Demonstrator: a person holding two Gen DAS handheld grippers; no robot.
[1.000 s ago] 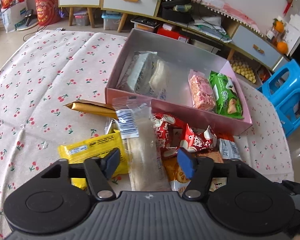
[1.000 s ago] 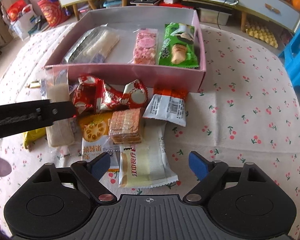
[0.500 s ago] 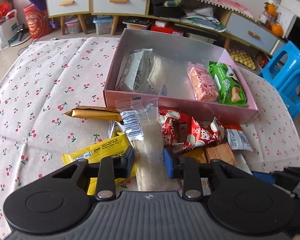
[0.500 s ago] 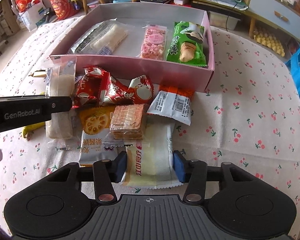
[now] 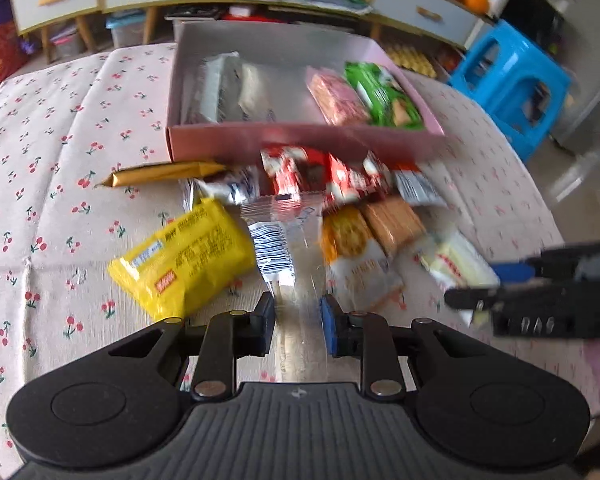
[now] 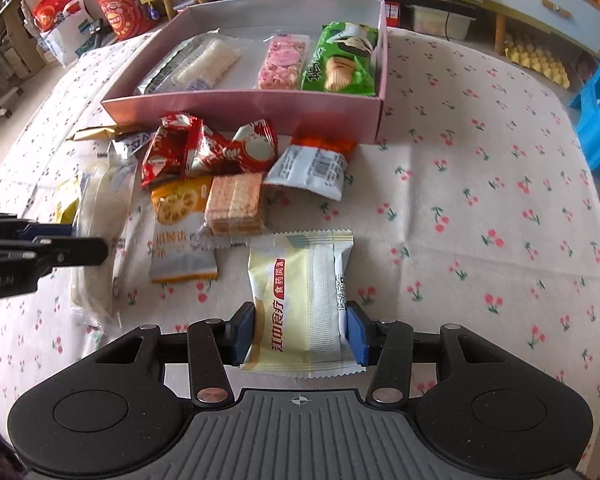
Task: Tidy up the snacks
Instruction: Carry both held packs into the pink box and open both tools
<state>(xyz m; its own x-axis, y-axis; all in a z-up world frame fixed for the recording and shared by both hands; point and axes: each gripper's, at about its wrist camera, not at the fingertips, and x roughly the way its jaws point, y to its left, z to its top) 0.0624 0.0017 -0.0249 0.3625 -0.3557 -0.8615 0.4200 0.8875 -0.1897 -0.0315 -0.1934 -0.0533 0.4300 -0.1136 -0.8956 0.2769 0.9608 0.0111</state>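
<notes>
left wrist view: left gripper (image 5: 298, 326) closed onto a clear plastic packet with a barcode label (image 5: 286, 254), long axis running away toward the open pink cardboard box (image 5: 300, 142). blurred; yellow foil packet (image 5: 188, 262) lies just beside it.

right wrist view: right gripper (image 6: 300, 330) clamped across a cream-white sealed pouch with red lettering (image 6: 304, 296), long axis pointing at the box. four packets sit boxed; about nine remain on the cherry-print cloth (image 6: 480, 200). judged under half done.

Cherry-print tablecloth (image 6: 480, 184), pink box (image 6: 240, 106), loose snack packets (image 6: 212, 152) just in front
</notes>
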